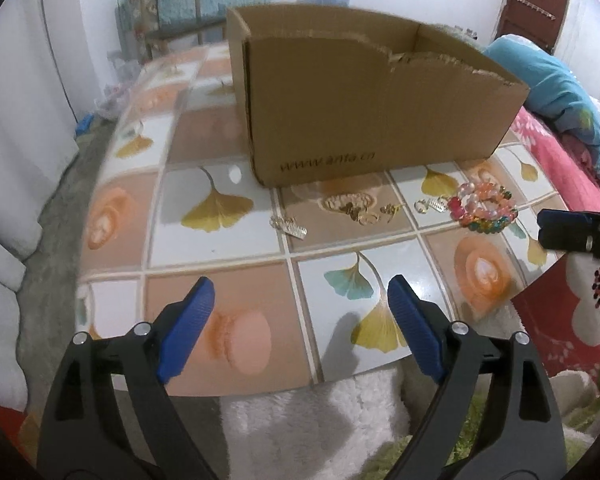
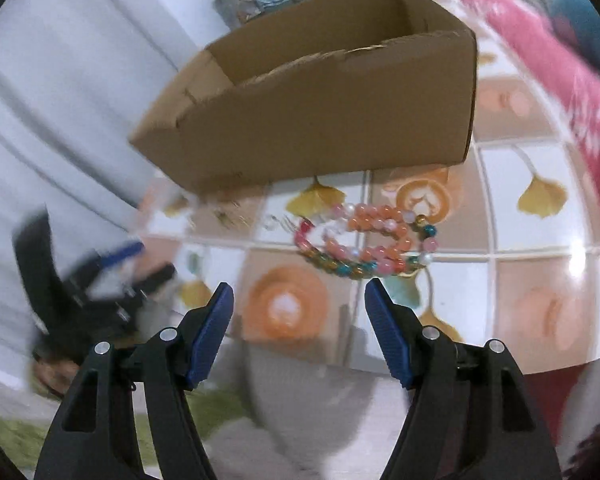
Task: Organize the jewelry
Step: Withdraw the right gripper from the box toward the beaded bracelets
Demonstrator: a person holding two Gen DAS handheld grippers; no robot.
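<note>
An open-topped cardboard box (image 1: 372,92) stands on the tiled-pattern table (image 1: 228,280). In front of it lie a silver comb clip (image 1: 290,226), small gold pieces (image 1: 356,210), another silver clip (image 1: 432,204) and a pile of coloured bead bracelets (image 1: 486,208). My left gripper (image 1: 300,292) hangs open over the table's near edge, with nothing between its pads. The right gripper (image 1: 542,229) shows at the right, beside the bracelets. In the right wrist view, my right gripper (image 2: 300,292) is open and empty just short of the bracelets (image 2: 368,240), with the box (image 2: 320,112) behind them. The left gripper (image 2: 144,264) is blurred at the left.
A pink blanket (image 1: 560,160) and a blue pillow (image 1: 548,80) lie to the right of the table. White fluffy fabric (image 1: 320,420) sits below the near edge. A wooden chair (image 1: 168,12) and a brown door (image 1: 532,8) stand farther back.
</note>
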